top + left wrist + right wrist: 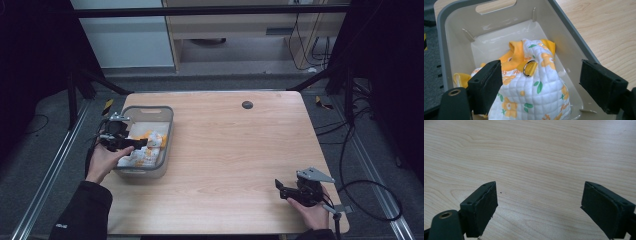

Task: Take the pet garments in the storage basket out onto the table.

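Early stage, by the look: quilted floral garment [531, 92] lying ungrasped in grey bin [571, 40]. Left gripper [541, 85] poised over it, jaws spread. Right gripper [539, 205] idle above desk [536, 157], jaws spread.

Light is falling from above onto the table [225, 150], leaving the surroundings nearly black in the high view. Glare is streaking the bin [499, 40] floor in the left gripper view. The jaws are looking soft and out of focus up close, and the high view is looking grainy
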The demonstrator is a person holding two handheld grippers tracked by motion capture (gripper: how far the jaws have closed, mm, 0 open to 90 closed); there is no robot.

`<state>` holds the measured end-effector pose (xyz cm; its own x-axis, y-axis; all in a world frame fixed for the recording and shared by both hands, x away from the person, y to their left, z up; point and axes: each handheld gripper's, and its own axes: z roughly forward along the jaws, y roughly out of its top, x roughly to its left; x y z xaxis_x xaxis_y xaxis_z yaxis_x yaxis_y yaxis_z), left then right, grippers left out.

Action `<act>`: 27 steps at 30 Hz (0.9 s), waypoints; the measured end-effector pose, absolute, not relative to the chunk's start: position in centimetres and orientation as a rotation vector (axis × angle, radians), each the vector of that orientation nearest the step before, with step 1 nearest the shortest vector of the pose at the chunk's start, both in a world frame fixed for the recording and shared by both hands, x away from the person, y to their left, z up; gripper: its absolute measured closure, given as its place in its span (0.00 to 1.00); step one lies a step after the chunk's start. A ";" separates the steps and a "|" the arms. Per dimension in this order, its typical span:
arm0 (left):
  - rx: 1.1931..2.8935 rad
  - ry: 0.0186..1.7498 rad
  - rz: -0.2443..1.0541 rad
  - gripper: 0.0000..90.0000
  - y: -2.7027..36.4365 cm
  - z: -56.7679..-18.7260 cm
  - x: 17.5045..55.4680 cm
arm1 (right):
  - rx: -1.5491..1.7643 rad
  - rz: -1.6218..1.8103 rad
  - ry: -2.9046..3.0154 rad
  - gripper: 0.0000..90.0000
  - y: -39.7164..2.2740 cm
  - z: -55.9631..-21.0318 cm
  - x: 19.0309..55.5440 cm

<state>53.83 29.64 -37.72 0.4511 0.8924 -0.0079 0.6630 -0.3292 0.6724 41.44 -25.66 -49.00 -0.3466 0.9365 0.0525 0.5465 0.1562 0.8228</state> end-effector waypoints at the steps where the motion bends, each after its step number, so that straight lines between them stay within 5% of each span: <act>1: 2.101 1.290 0.487 0.20 29.5 -37.8 53.8 | 1.404 1.081 1.956 0.15 -25.7 -49.0 41.4; 27: 2.247 1.318 0.442 0.26 28.1 -40.9 55.0 | 1.414 1.075 1.990 0.15 -25.4 -49.1 41.3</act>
